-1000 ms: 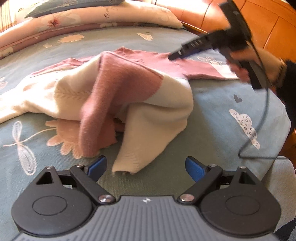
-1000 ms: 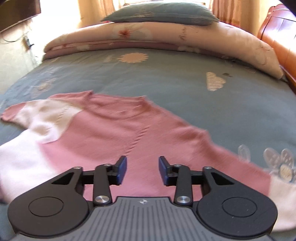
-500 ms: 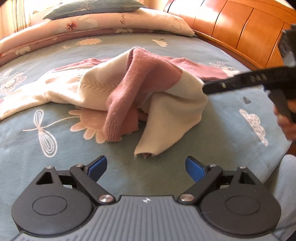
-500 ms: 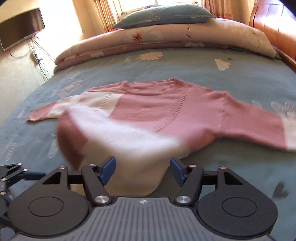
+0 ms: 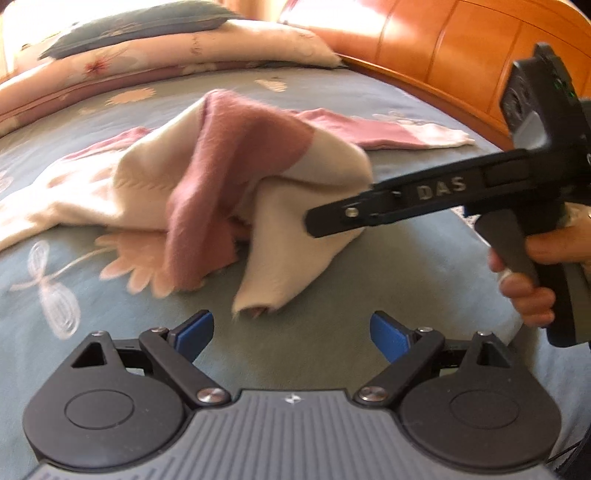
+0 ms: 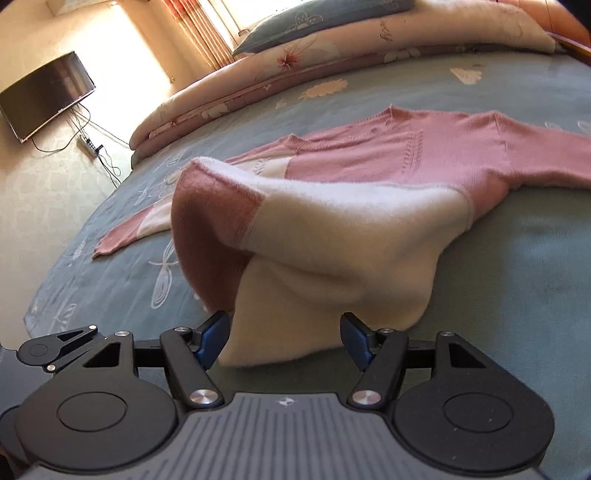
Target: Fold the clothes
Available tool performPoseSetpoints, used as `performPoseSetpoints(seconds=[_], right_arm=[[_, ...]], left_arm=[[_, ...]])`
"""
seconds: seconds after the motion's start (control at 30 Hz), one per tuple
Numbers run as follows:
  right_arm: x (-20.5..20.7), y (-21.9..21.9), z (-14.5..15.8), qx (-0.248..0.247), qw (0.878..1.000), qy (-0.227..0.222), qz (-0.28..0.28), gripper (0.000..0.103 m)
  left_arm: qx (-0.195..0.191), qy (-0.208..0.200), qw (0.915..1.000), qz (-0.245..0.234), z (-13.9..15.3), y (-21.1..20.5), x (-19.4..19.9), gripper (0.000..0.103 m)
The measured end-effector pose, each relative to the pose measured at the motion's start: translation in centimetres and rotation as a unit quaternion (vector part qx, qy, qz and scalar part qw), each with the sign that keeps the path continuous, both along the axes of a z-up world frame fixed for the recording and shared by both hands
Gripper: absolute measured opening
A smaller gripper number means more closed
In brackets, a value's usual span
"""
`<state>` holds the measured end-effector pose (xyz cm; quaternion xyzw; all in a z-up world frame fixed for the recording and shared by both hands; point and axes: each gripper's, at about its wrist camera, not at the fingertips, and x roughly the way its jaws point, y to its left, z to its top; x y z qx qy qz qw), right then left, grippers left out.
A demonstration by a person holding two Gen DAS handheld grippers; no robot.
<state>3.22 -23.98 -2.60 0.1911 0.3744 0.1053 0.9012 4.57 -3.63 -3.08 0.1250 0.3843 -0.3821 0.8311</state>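
A pink and cream sweater [image 6: 406, 155] lies on the blue bedspread [image 6: 517, 258], its lower part bunched up into a raised fold [image 5: 236, 177]. My right gripper [image 6: 282, 338] is open at the near cream hem [image 6: 314, 295], which sits between the blue pads [image 6: 356, 338] without being pinched. In the left wrist view the right gripper [image 5: 314, 221] reaches in from the right, held by a hand [image 5: 532, 295]. My left gripper [image 5: 291, 332] stands wide open just short of the hanging cream corner [image 5: 266, 291], with nothing in it.
Folded quilts and a pillow [image 6: 314, 22] lie at the far end of the bed. A wooden headboard [image 5: 443, 48] runs along the right. A wall television [image 6: 44, 96] and cables hang beyond the bed's left edge. The sweater's sleeves stretch out left [image 6: 122, 236] and right [image 5: 406, 133].
The right gripper drew back from over the sweater's pink body to the near cream hem, and its jaws widened. The left gripper stayed open in about the same spot.
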Motion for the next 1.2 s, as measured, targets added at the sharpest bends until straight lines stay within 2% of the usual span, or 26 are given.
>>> performPoseSetpoints(seconds=[0.1, 0.3, 0.43, 0.67, 0.8, 1.0, 1.1, 1.2], right_arm=[[1.0, -0.6, 0.0, -0.005, 1.0, -0.005, -0.005, 0.071], [3.2, -2.2, -0.3, -0.017, 1.0, -0.015, -0.014, 0.071], [4.9, -3.5, 0.8, -0.047, 0.997, -0.048, -0.026, 0.071], [9.8, -4.9, 1.4, -0.081, 0.993, -0.077, -0.026, 0.071], [12.9, -5.3, 0.8, -0.096, 0.992, -0.077, -0.02, 0.071], [16.7, -6.2, -1.5, -0.091, 0.995, -0.037, -0.023, 0.074], [16.7, -6.7, -1.6, -0.084, 0.996, -0.036, -0.016, 0.075], [14.9, -7.1, 0.1, -0.071, 0.996, -0.054, -0.024, 0.075]], left_arm=[[-0.003, -0.015, 0.9998, -0.015, -0.5, -1.6, 1.2, 0.091], [-0.033, -0.02, 0.9992, 0.01, -1.3, -2.8, 5.3, 0.091], [-0.048, -0.051, 0.9973, 0.022, -0.4, -2.2, 7.7, 0.091], [-0.088, -0.051, 0.994, 0.039, 0.8, -2.3, 12.5, 0.092], [-0.092, -0.054, 0.9931, 0.048, 0.8, -2.9, 15.4, 0.092], [-0.073, -0.006, 0.9946, 0.073, -1.2, -4.1, 19.7, 0.092], [-0.052, -0.015, 0.9959, 0.072, -1.9, -4.7, 19.6, 0.092], [-0.05, -0.022, 0.9959, 0.072, -1.1, -4.4, 18.9, 0.092]])
